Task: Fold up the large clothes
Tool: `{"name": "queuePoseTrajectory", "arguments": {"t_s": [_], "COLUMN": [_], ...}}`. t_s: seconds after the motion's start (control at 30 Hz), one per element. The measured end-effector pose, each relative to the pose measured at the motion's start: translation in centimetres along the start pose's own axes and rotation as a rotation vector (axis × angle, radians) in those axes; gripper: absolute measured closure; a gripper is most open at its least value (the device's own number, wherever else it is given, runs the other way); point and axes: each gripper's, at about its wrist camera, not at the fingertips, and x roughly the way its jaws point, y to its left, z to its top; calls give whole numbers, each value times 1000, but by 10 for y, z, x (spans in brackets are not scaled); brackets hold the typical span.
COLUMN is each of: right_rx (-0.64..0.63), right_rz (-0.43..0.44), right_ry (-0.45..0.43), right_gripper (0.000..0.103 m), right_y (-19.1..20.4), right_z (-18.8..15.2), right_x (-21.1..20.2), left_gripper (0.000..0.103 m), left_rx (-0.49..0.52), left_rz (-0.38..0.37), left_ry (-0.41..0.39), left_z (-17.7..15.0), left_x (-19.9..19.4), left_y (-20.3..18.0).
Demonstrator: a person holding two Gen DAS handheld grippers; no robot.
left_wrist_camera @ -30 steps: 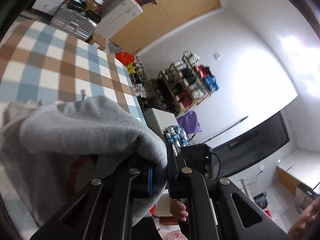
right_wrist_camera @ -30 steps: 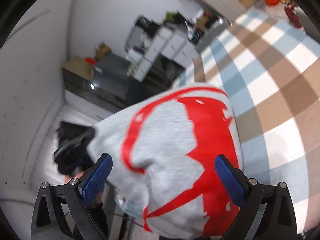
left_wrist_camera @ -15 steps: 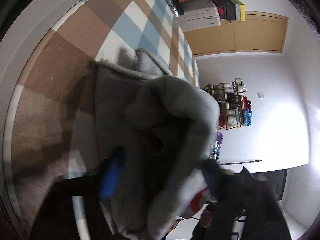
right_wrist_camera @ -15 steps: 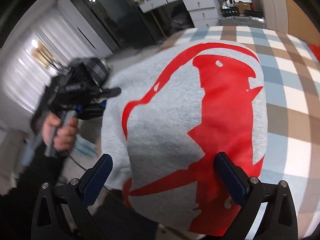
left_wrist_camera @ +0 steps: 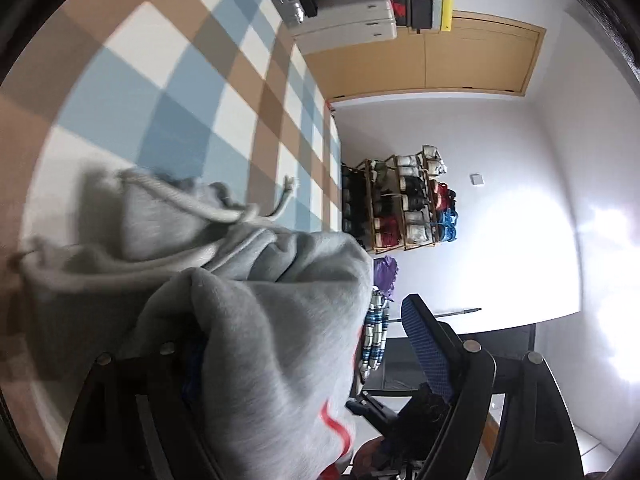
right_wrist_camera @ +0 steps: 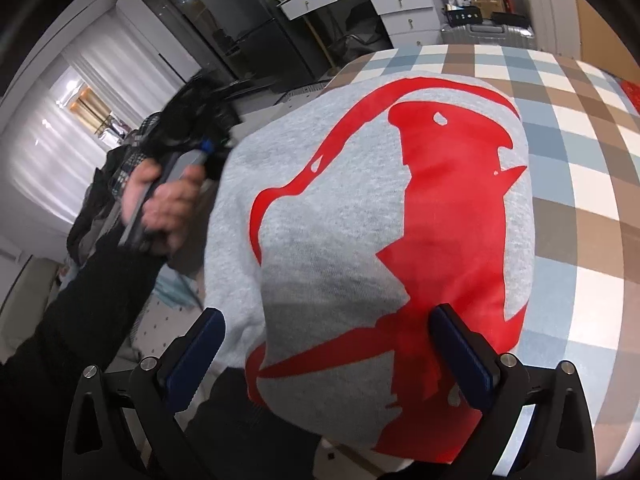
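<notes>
A grey hoodie with a large red print [right_wrist_camera: 384, 216] lies folded on the checked cloth [right_wrist_camera: 580, 184], its near end hanging over the table's front edge. My right gripper [right_wrist_camera: 328, 356] is open, its blue pads on either side of the hoodie's near edge, not closed on it. In the left wrist view my left gripper [left_wrist_camera: 312, 352] is open; grey hoodie fabric [left_wrist_camera: 260, 320] drapes between the fingers and hides most of the left pad. The hood and its drawstring [left_wrist_camera: 224, 208] lie on the cloth ahead. The left gripper also shows in the right wrist view [right_wrist_camera: 200, 152], held in a hand.
The checked cloth [left_wrist_camera: 160, 80] runs far beyond the hoodie. A shoe rack [left_wrist_camera: 400, 200], a wooden wardrobe [left_wrist_camera: 440, 56] and white boxes [left_wrist_camera: 344, 28] stand past it. Drawers [right_wrist_camera: 400, 8] and a suitcase [right_wrist_camera: 488, 32] stand at the far end.
My left gripper was shut on the hoodie one second ago and has opened. It swung the fabric over onto the cloth. The right gripper stayed open at the near edge.
</notes>
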Motion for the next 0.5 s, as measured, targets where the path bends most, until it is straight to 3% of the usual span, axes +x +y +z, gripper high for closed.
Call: {"name": "queuePoseTrajectory", "arguments": {"t_s": [0.13, 0.2, 0.23, 0.27, 0.3, 0.5], "right_rx": [30, 44, 49, 54, 57, 153], "right_rz": [38, 48, 49, 49, 47, 141], "right_ry": [-10, -15, -17, -19, -19, -2], "right_gripper": [0, 0, 0, 0, 0, 0], "right_y": [-10, -12, -11, -11, -11, -19], "right_z": [-2, -2, -2, -1, 0, 9], "right_x": [-6, -7, -8, -7, -6, -3], "left_gripper": [27, 51, 74, 91, 96, 97], "left_rx": [97, 167, 204, 250, 288, 332], "left_rz": [-16, 11, 24, 50, 75, 184], "left_ry": [-40, -67, -79, -90, -109, -127], "left_z": [0, -2, -1, -1, 1, -17], "left_x": [-7, -14, -17, -19, -21, -25], "left_y": [-29, -49, -59, -68, -74, -69]}}
